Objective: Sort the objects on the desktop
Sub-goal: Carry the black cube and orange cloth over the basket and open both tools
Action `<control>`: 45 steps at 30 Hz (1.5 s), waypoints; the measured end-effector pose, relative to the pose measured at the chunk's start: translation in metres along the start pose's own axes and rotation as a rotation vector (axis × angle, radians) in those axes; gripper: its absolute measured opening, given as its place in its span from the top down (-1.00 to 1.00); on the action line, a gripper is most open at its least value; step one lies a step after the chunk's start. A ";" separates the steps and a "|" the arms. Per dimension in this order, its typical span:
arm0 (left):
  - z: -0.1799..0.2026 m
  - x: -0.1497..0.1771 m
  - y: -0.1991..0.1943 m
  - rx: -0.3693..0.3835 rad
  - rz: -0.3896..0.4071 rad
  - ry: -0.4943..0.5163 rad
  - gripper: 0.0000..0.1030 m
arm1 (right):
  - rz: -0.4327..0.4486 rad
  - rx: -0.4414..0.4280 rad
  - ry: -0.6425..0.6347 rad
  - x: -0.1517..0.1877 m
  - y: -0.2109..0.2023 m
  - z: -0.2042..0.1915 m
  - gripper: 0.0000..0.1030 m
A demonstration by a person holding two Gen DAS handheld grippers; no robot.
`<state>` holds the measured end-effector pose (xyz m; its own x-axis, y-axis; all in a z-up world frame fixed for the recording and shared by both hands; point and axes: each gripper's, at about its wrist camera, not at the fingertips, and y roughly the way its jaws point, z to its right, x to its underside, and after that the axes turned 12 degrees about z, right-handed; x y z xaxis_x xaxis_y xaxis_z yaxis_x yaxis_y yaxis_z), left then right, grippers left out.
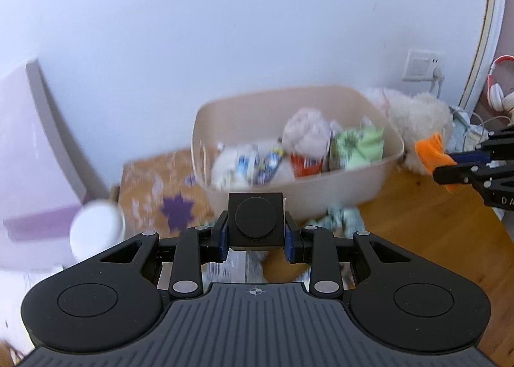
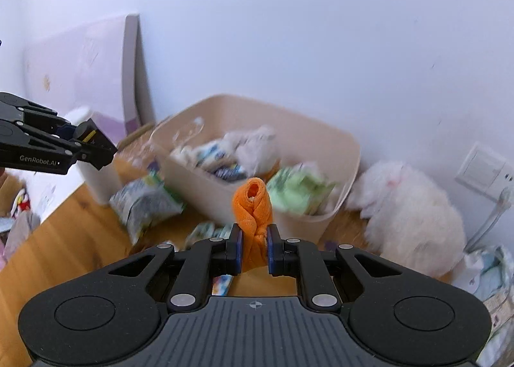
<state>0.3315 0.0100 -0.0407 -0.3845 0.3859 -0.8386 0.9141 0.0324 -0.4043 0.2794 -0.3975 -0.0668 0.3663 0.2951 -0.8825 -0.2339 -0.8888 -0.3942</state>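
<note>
My left gripper (image 1: 256,243) is shut on a black cube-shaped object (image 1: 256,220) with a round disc on its face, held above the wooden desk in front of the beige bin (image 1: 321,188). It also shows in the right wrist view (image 2: 91,142) at the left. My right gripper (image 2: 254,246) is shut on a rolled orange cloth (image 2: 253,206), held just in front of the beige bin (image 2: 205,187). The cloth also shows in the left wrist view (image 1: 432,155) at the right. The bin holds packets, a green pack and a fluffy white item.
A white plush toy (image 2: 408,216) lies right of the bin by the wall. A snack bag (image 2: 144,203) and loose packets lie on the wooden desk (image 2: 64,232). A white cup (image 1: 96,228) and a pink box (image 1: 29,148) stand at the left. A wall socket (image 1: 422,66) is at the right.
</note>
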 end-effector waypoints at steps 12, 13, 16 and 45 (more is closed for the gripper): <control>0.002 -0.062 0.036 -0.011 0.111 0.060 0.38 | 0.101 0.086 0.057 -0.046 0.025 0.025 0.74; 0.002 -0.064 0.040 -0.014 0.113 0.062 0.38 | 0.106 0.096 0.059 -0.049 0.029 0.027 0.74; 0.002 -0.071 0.057 -0.026 0.109 0.065 0.38 | 0.116 0.129 0.071 -0.055 0.045 0.031 0.74; 0.009 -0.037 0.147 -0.053 -0.060 0.076 -0.05 | -0.051 0.206 0.082 -0.036 0.151 0.036 0.22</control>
<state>0.4795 -0.0077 -0.0721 -0.4298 0.4510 -0.7822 0.8960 0.1056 -0.4314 0.1987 -0.5304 -0.1034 0.4519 0.3008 -0.8399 -0.3893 -0.7806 -0.4890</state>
